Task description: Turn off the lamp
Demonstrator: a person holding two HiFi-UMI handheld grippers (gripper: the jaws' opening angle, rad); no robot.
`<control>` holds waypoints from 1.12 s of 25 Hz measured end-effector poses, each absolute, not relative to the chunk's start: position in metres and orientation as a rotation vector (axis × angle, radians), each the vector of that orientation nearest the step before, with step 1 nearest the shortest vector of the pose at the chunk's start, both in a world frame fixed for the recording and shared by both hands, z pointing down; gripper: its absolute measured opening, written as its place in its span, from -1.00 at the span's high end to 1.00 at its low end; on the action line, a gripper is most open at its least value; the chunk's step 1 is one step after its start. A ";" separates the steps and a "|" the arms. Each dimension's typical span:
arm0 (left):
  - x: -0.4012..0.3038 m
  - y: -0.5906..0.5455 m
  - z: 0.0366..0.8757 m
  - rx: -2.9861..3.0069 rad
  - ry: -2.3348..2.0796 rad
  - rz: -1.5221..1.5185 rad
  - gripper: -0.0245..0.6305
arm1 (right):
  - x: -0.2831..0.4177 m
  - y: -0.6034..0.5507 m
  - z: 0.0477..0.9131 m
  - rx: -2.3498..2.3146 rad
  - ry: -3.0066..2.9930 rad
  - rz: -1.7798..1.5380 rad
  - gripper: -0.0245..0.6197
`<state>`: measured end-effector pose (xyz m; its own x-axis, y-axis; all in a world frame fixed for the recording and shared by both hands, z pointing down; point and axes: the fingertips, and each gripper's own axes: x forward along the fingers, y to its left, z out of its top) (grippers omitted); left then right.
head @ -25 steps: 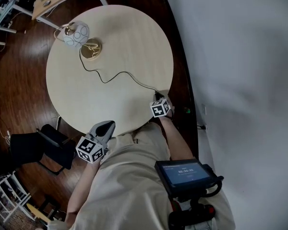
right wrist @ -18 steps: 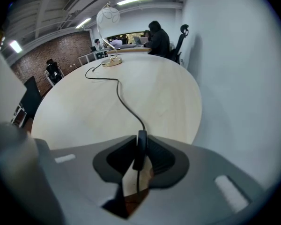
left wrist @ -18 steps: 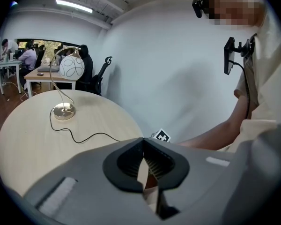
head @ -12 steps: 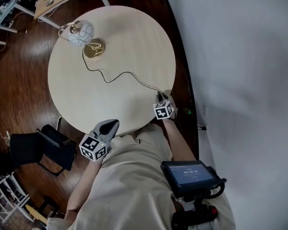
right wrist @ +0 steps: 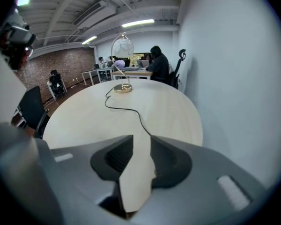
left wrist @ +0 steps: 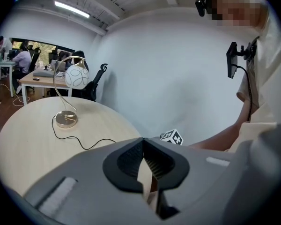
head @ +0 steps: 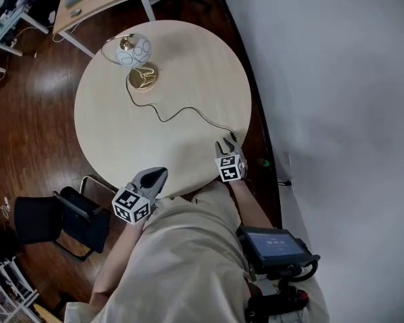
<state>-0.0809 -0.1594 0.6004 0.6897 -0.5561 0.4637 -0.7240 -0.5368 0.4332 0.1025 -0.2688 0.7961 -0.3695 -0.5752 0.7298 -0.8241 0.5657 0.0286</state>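
My right gripper hides the near end of the black cord. The cord snakes over the round table up to my right fingertips and passes out of sight behind them, so I cannot make out any switch on it. Whether the lamp is lit I cannot tell either.

My right jaws have just been opening and stand wide apart. Only bare table top shows in the gap and the pads press on nothing. My left gripper hangs off the near table edge, over my lap, well to the left of the right one. Its tips are drawn together, with nothing between them.

There is one lamp, with a white globe shade on a curved gold stem and a round gold base. It stands well ahead of both grippers, near the table's far edge. One cord runs from its base. There is one table, and two grippers.
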 end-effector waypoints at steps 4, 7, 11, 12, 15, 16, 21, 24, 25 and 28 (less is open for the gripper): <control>-0.115 -0.140 0.591 2.328 -0.950 0.326 0.95 | 0.058 -0.247 0.765 1.177 -2.125 0.477 0.57; -0.137 -0.124 0.587 2.354 -0.923 0.300 0.95 | 0.017 -0.229 0.749 1.200 -2.169 0.492 0.59; -0.176 -0.104 0.579 2.369 -0.920 0.244 0.95 | -0.027 -0.203 0.721 1.191 -2.209 0.418 0.61; -0.186 -0.099 0.579 2.373 -0.922 0.233 0.95 | -0.036 -0.197 0.713 1.191 -2.220 0.398 0.62; -0.215 -0.085 0.578 2.394 -0.927 0.207 0.95 | -0.056 -0.185 0.688 1.221 -2.241 0.313 0.64; -0.224 -0.083 0.578 2.400 -0.928 0.196 0.95 | -0.062 -0.180 0.680 1.233 -2.241 0.289 0.64; -0.265 -0.071 0.584 2.415 -0.914 0.149 0.96 | -0.094 -0.152 0.649 1.287 -2.243 0.292 0.65; -0.281 -0.069 0.595 2.422 -0.895 0.167 0.96 | -0.111 -0.136 0.642 1.292 -2.261 0.316 0.65; -0.285 -0.068 0.597 2.422 -0.893 0.170 0.96 | -0.115 -0.130 0.642 1.281 -2.264 0.314 0.65; -0.295 -0.061 0.604 2.409 -0.902 0.167 0.96 | -0.121 -0.111 0.643 1.242 -2.266 0.289 0.65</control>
<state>-0.2952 -0.0613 0.6036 0.7665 -0.5685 0.2988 -0.6379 -0.6196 0.4574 -0.1206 -0.1107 0.6425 -0.4328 -0.7160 0.5478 -0.8305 0.5531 0.0667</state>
